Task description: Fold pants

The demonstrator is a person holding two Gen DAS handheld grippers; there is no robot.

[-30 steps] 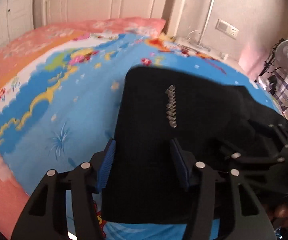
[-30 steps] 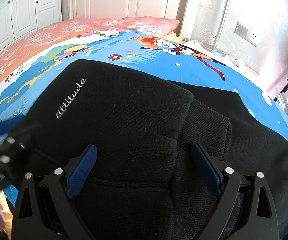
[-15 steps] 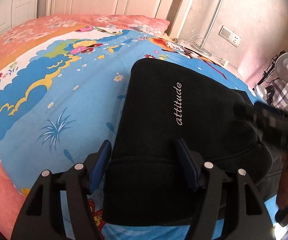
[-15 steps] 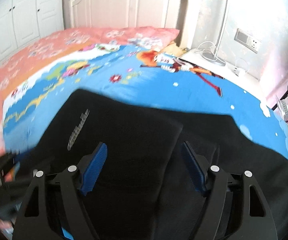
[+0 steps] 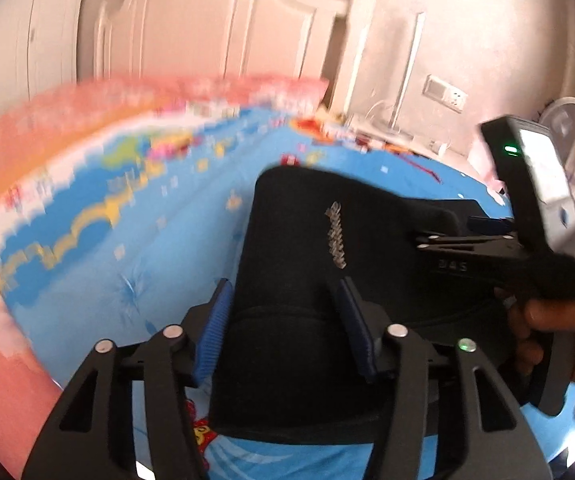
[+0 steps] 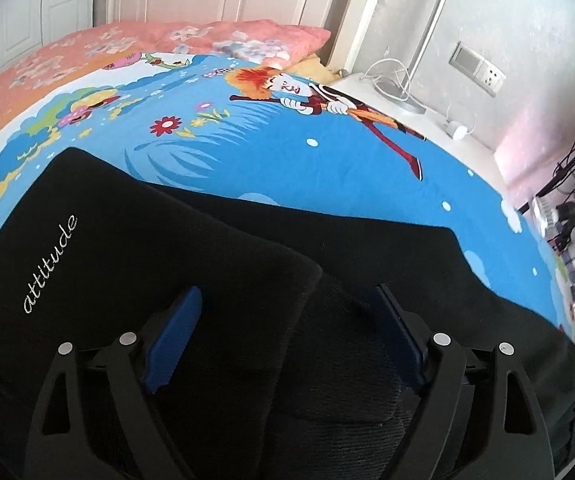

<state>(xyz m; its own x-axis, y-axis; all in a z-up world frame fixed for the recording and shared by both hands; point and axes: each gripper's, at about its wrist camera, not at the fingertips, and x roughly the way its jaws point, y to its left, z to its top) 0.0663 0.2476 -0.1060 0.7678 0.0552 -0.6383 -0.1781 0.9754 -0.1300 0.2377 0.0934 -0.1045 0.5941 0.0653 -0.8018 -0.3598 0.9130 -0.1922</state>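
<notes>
Pants (image 6: 135, 264) are soft, thick knit; pinch the near folded edge. Left tongs (image 5: 287, 320) are closing astride that fold, not yet clamping it, while right tongs (image 6: 287, 336) are opening, holding nothing.

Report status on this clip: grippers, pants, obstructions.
Left hand-held gripper closing astride the folded edge of the black pants. Right hand-held gripper opening over them, gripping nothing. Pants partly folded on the bedsheet. No obstruction seen.
</notes>
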